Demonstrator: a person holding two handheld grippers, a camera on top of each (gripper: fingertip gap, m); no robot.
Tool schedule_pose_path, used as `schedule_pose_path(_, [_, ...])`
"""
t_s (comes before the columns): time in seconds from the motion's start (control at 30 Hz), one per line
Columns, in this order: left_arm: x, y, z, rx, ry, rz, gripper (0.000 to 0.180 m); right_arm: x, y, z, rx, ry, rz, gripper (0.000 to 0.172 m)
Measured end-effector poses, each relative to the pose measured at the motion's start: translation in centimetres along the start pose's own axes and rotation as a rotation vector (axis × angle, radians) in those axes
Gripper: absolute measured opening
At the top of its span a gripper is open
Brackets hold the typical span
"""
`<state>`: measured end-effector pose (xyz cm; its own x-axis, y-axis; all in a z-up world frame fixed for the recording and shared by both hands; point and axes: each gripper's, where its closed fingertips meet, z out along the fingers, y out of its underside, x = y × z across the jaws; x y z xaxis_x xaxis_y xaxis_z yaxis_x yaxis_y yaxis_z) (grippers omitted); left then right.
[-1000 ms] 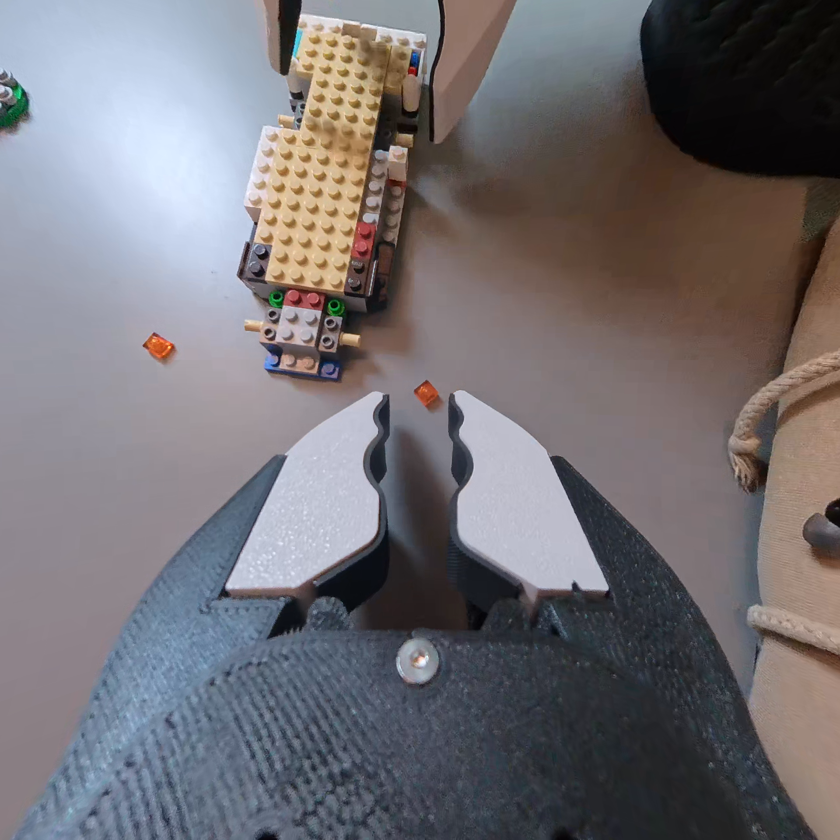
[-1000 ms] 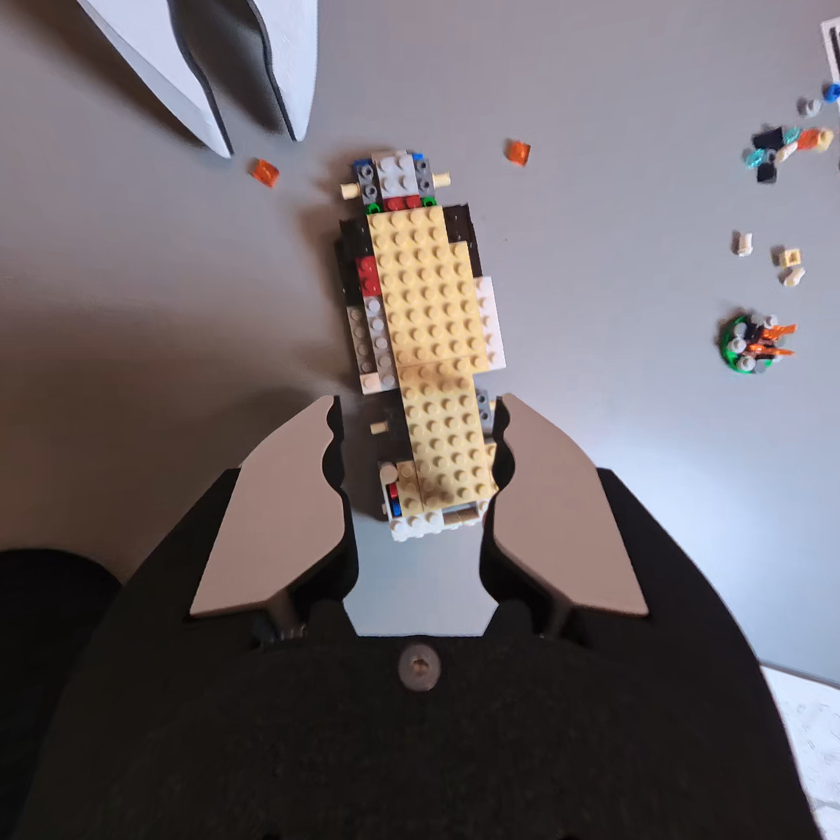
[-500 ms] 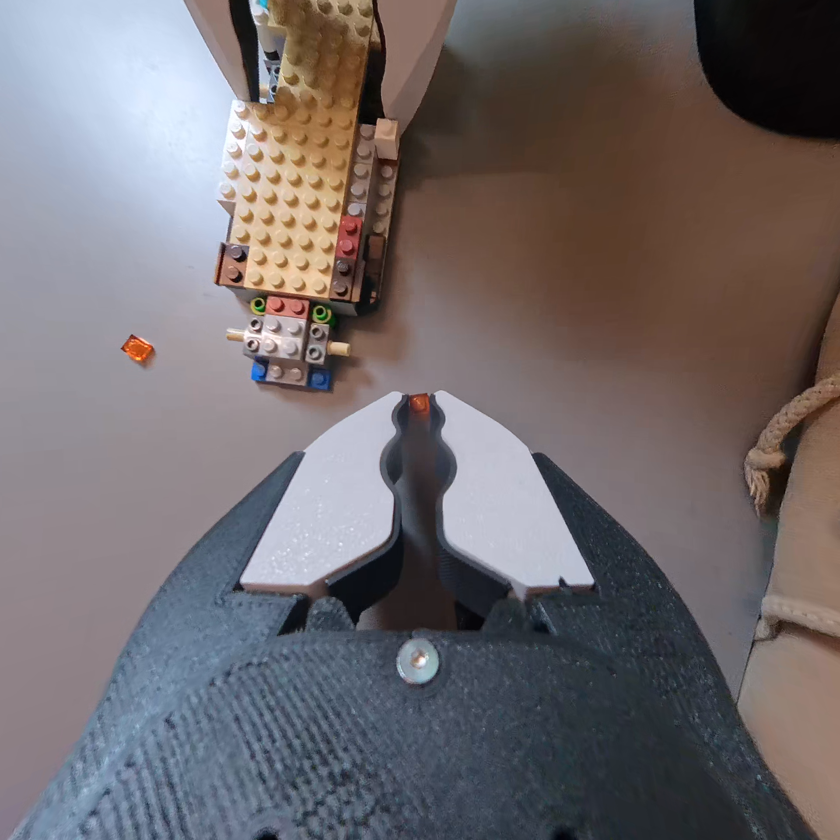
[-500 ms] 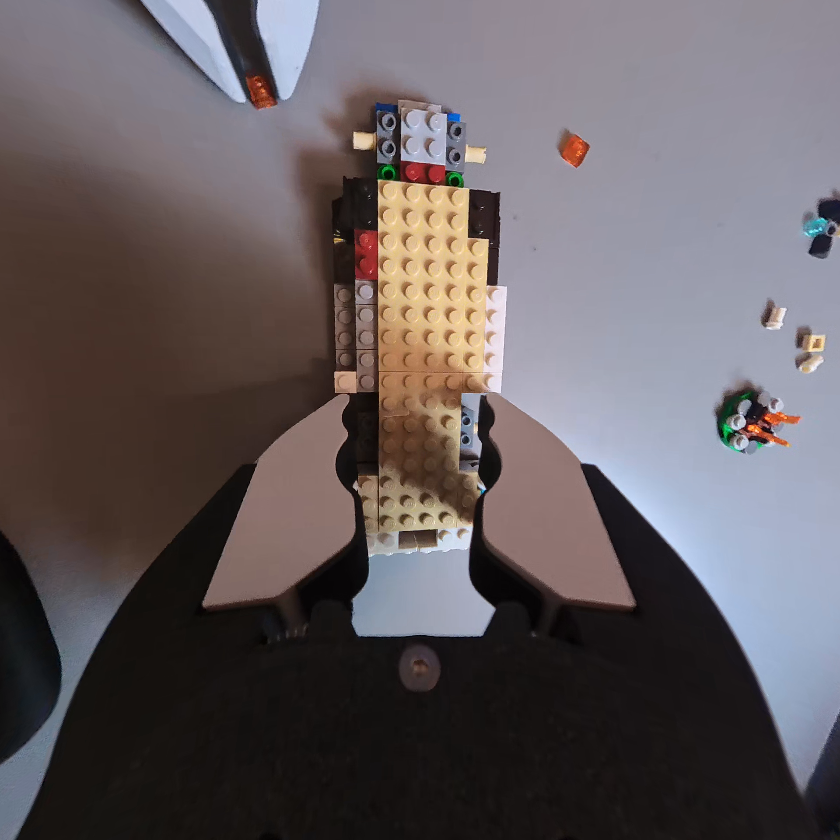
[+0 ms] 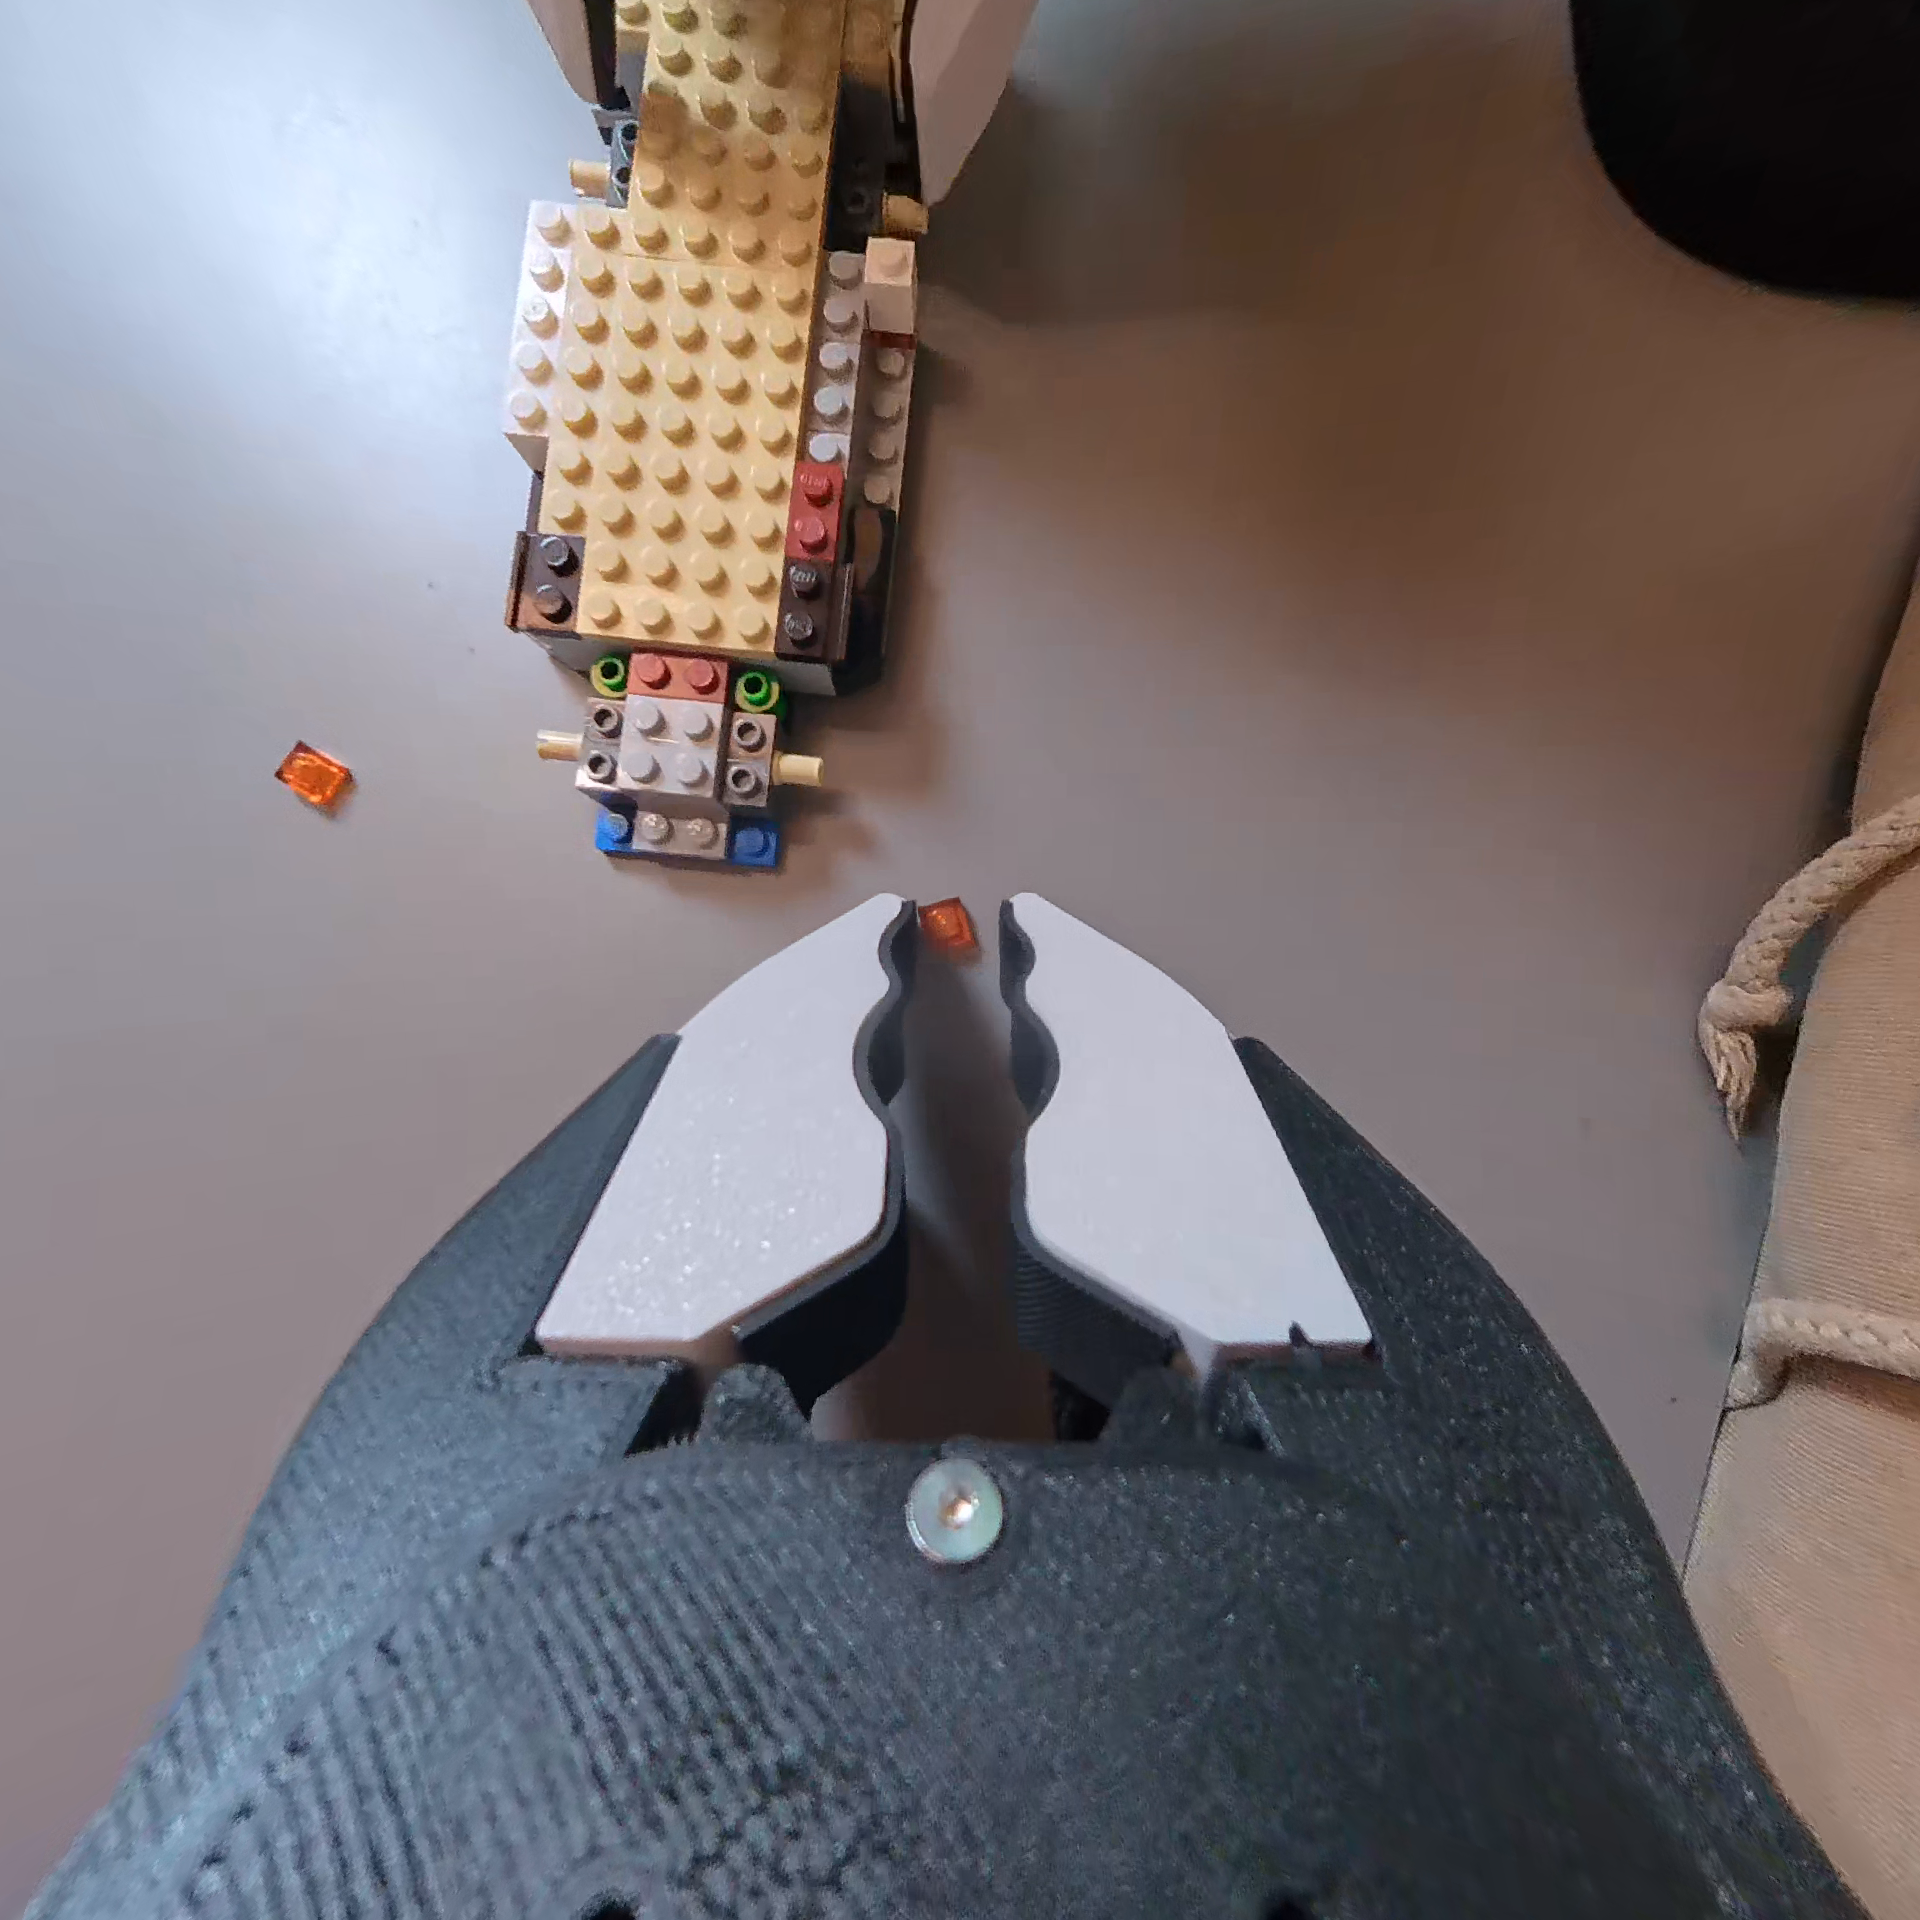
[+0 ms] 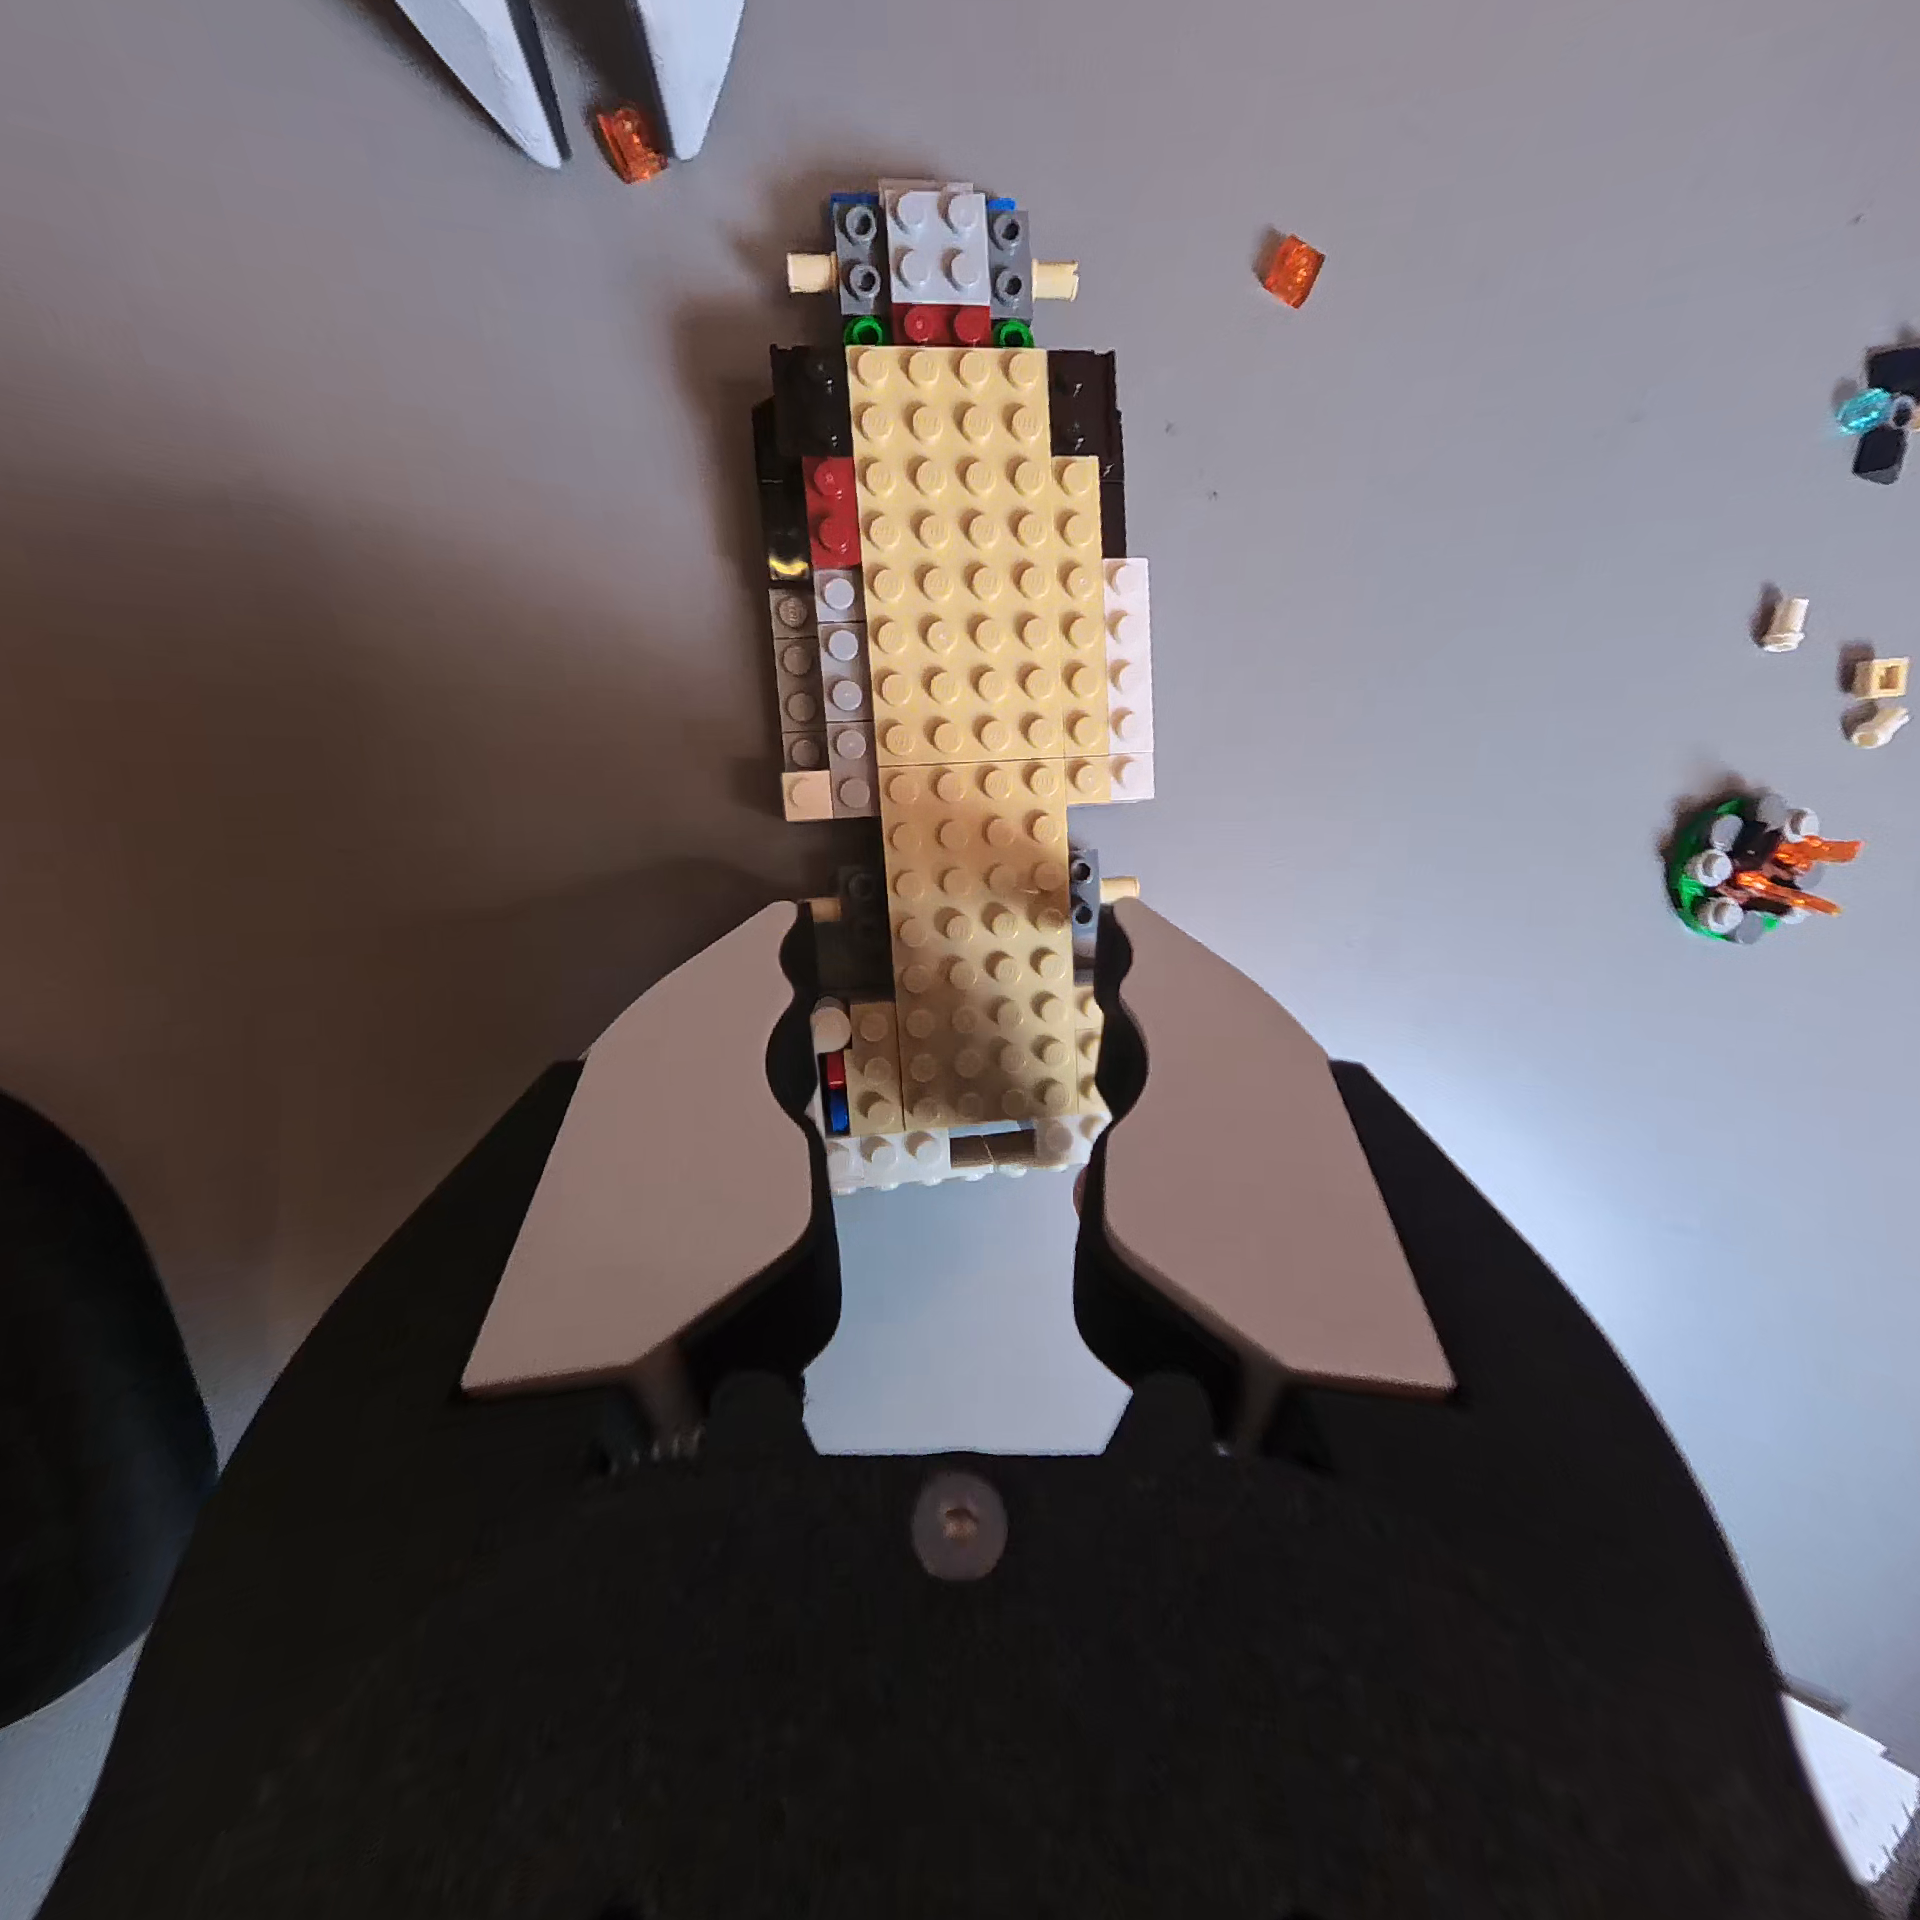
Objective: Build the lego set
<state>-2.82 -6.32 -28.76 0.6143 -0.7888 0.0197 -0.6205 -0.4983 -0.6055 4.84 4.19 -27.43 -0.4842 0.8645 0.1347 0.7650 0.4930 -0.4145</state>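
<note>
A long brick model (image 6: 966,582) with a tan studded top lies on the grey table (image 6: 1455,520). My right gripper (image 6: 956,909) is shut on its narrow near end, with both pads against the model's sides. In the left wrist view the model (image 5: 675,416) stretches away, and the right gripper's finger (image 5: 977,94) shows at its far end. My left gripper (image 5: 954,904) is open, low over the table just right of the model's grey and blue tip. A small clear orange piece (image 5: 948,927) lies between its fingertips, next to the left pad and clear of the right one. It also shows in the right wrist view (image 6: 629,140).
A second orange piece (image 5: 314,774) lies left of the model's tip. In the right wrist view a green round build (image 6: 1756,868) and small loose pieces (image 6: 1881,675) lie at the right. A beige cloth with a cord (image 5: 1849,1039) and a black object (image 5: 1766,125) lie to the right. The left gripper's tips are roughly 15 cm from the right gripper's.
My left gripper shut on the orange piece, then opened again; the piece now lies loose between the tips. My right gripper slid forward along the model's narrow end and closed on it.
</note>
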Motion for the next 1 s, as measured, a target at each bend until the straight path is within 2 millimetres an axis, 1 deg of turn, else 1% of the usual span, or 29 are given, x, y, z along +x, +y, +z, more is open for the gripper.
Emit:
schedule_pose_path(0.17, [-0.3, -0.1, 0.0, -0.005, -0.014, 0.014, 0.013, -0.2, -0.5, 0.2, 0.001, -0.005, -0.009, 0.052])
schedule_pose_path(0.27, [-0.5, 0.1, -0.2, -0.014, -0.023, 0.019, 0.015, -0.2, -0.5, 0.2, 0.0, -0.014, 0.003, 0.052])
schedule_pose_path(0.43, [-0.3, 0.2, -0.3, -0.011, -0.016, 0.014, 0.013, -0.2, -0.5, 0.3, -0.014, -0.035, 0.009, 0.051])
schedule_pose_path(0.63, [-0.5, 0.1, -0.2, -0.005, -0.015, 0.011, 0.008, 0.0, -1.1, 0.3, -0.016, -0.073, 0.017, 0.048])
schedule_pose_path(0.73, [-0.5, 0.1, -0.2, -0.006, -0.017, 0.018, 0.008, 0.0, -1.2, 0.4, -0.022, -0.085, 0.009, 0.045])
schedule_pose_path(0.83, [-0.7, 0.2, -0.4, -0.004, -0.013, 0.014, 0.013, 0.0, -1.3, 0.6, -0.033, -0.086, 0.0, 0.043])
schedule_pose_path(1.0, [-0.4, 0.2, -0.3, 0.008, 0.0, 0.006, 0.012, 0.2, -1.3, 0.8, -0.041, -0.082, -0.004, 0.037])
